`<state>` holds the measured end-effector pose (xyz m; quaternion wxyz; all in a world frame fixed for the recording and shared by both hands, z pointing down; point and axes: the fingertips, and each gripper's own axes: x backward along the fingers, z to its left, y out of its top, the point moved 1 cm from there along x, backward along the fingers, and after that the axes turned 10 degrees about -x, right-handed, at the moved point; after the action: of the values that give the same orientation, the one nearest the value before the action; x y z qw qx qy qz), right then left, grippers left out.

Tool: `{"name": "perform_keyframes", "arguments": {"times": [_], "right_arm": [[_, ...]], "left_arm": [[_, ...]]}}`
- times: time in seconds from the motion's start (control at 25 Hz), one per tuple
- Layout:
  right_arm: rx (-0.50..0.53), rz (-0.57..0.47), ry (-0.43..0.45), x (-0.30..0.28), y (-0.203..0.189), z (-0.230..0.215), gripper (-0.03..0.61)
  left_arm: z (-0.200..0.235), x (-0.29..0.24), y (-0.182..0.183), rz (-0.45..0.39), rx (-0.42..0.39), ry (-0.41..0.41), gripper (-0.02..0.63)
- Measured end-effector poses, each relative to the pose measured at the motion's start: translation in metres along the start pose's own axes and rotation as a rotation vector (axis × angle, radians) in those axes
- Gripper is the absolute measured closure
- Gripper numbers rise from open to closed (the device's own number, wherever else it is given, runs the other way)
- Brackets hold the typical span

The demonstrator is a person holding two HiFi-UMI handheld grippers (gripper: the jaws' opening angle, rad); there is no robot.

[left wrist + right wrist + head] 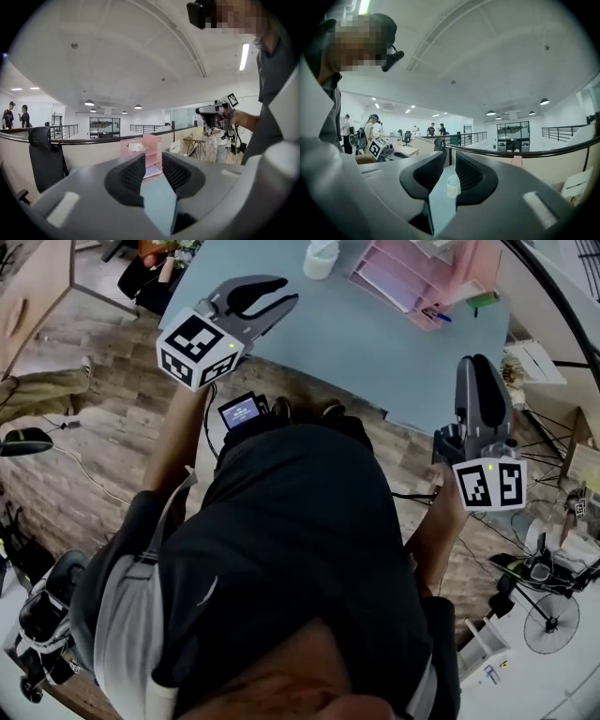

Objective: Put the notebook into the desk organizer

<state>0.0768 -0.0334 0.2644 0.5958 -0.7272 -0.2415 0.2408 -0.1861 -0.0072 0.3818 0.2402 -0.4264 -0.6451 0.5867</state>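
The left gripper (pixel 153 159) had its jaws drawn almost together, only a narrow slit between the pads and nothing in it. The right gripper (pixel 451 157) was the same, a thin gap and no load. Both were held up in front of the person's chest, near the closer edge of the pale blue table (pixel 375 352), the left above that edge and the right just off it.

Across the table stood the pink desk organizer (pixel 412 277), well apart from both tools, with a white cup (pixel 320 259) beside it and a blue pen (pixel 437 315) at its foot. No notebook lay on the bare tabletop. Pale sheets sat in the organizer's shelves, but whether one of them was the notebook could not be told.

The risks, as a judgement: if the notebook has yet to be taken, jaws this narrow would shove a cover rather than pinch it. A long reach from the left could also clip the cup, and a hard push into the light organizer might slide it towards the far edge.
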Motion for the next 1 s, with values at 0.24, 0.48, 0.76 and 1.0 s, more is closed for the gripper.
{"name": "perform_keyframes", "arguments": {"times": [0.24,0.48,0.76,1.0], "right_arm": [[0.063,0.055,0.003,0.011,-0.006,-0.001,0.499],[0.037,0.053,0.042,0.041,-0.008,-0.008,0.499],[-0.003,0.051,-0.008,0.130,-0.011,-0.041,0.499],[-0.016,0.038,-0.016,0.179,-0.017,-0.068,0.500]], "left_arm": [[-0.023,0.009,0.012,0.004,-0.034,0.037,0.445],[-0.055,0.013,0.020,0.035,-0.022,0.083,0.445],[-0.135,0.008,0.032,0.096,-0.007,0.064,0.445],[-0.186,0.014,0.033,0.111,0.017,0.103,0.445]]}}
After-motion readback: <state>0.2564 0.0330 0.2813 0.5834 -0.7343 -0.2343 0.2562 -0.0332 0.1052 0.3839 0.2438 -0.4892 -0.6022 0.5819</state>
